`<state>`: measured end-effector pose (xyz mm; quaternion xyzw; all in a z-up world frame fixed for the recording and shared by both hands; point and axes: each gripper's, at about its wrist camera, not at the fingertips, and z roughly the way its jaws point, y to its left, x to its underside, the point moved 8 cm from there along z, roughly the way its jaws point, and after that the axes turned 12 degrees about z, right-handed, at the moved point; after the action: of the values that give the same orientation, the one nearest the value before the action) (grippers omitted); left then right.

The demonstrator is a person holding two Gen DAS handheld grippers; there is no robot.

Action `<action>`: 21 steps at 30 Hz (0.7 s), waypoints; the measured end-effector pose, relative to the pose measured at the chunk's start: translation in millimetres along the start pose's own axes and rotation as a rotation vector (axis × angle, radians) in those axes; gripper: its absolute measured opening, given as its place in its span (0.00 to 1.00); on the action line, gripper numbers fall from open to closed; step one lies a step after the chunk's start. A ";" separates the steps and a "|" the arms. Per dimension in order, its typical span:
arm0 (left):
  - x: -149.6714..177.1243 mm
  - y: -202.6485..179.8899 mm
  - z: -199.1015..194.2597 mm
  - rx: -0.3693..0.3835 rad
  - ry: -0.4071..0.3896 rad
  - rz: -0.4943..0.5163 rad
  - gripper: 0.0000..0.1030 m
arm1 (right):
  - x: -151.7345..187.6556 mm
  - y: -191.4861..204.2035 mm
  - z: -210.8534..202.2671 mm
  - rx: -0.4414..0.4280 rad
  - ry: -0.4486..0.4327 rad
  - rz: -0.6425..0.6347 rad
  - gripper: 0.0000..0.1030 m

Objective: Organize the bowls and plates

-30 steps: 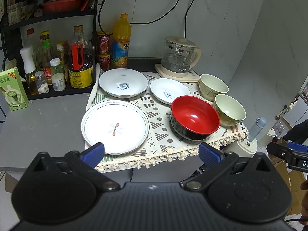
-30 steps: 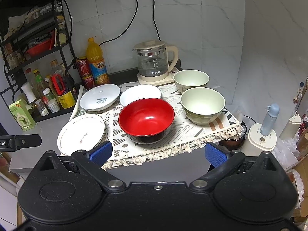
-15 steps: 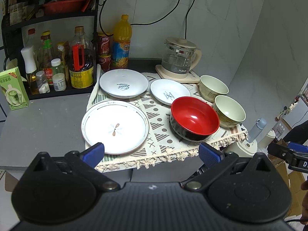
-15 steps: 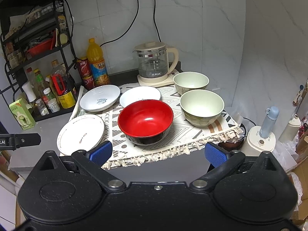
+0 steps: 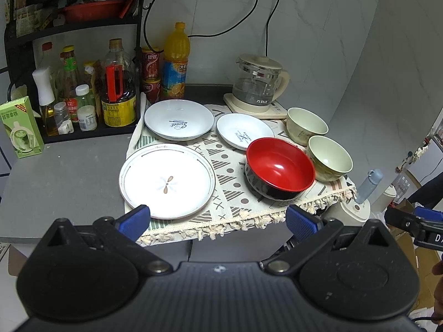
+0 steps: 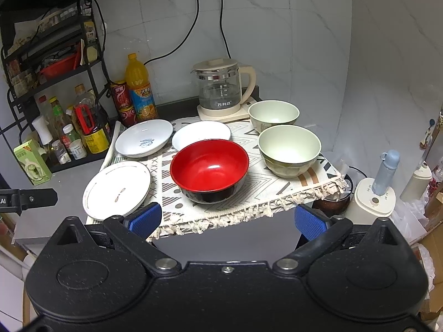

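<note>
On a patterned cloth [image 5: 235,185] lie a large white plate [image 5: 167,180], a deep white plate marked "Sweet" [image 5: 179,123], a small white plate [image 5: 243,134], a red bowl [image 5: 280,167] and two pale green bowls [image 5: 329,161] [image 5: 306,124]. The same dishes show in the right wrist view: large plate [image 6: 117,189], red bowl [image 6: 209,169], near green bowl [image 6: 289,149]. My left gripper [image 5: 217,221] is open and empty, in front of the cloth's fringe. My right gripper [image 6: 227,220] is open and empty, short of the red bowl.
A glass kettle [image 5: 259,85] stands at the back. Bottles and cans [image 5: 116,91] crowd a black rack at the left, with an orange juice bottle [image 5: 175,61] beside it. A green carton [image 5: 20,130] stands on the grey counter [image 5: 63,177]. A white appliance [image 6: 373,196] stands at the right.
Both views have shifted only slightly; the right gripper has edged a little closer to the table. The dishes have not moved.
</note>
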<state>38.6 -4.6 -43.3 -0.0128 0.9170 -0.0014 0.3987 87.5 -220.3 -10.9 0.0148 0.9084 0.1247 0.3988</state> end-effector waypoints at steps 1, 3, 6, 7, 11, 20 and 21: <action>0.2 -0.4 -0.9 0.000 0.000 0.002 1.00 | 0.4 -0.4 -0.5 0.000 0.001 0.003 1.00; -0.7 -0.6 -1.0 -0.005 -0.001 0.002 1.00 | 0.4 -0.7 -0.3 -0.002 0.000 0.002 1.00; 0.5 -0.2 -1.0 -0.009 0.009 -0.004 1.00 | 1.1 -0.9 -0.7 -0.004 0.001 -0.007 1.00; 0.7 0.0 -1.9 -0.007 0.010 -0.001 1.00 | 1.4 -0.9 -1.5 -0.005 -0.001 -0.010 1.00; -0.3 -1.4 -3.0 -0.009 0.008 0.013 1.00 | 0.4 -1.3 -2.5 -0.004 -0.007 0.002 1.00; -4.5 -1.7 4.2 -0.009 0.012 0.018 1.00 | -3.3 -4.1 2.1 -0.001 -0.020 0.018 1.00; -5.3 -1.7 6.2 -0.007 0.013 0.014 1.00 | -3.6 -4.9 3.6 0.001 -0.020 0.019 1.00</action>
<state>46.8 -6.1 -43.6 -0.0075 0.9197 0.0046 0.3925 93.0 -224.7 -11.8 0.0248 0.9042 0.1279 0.4067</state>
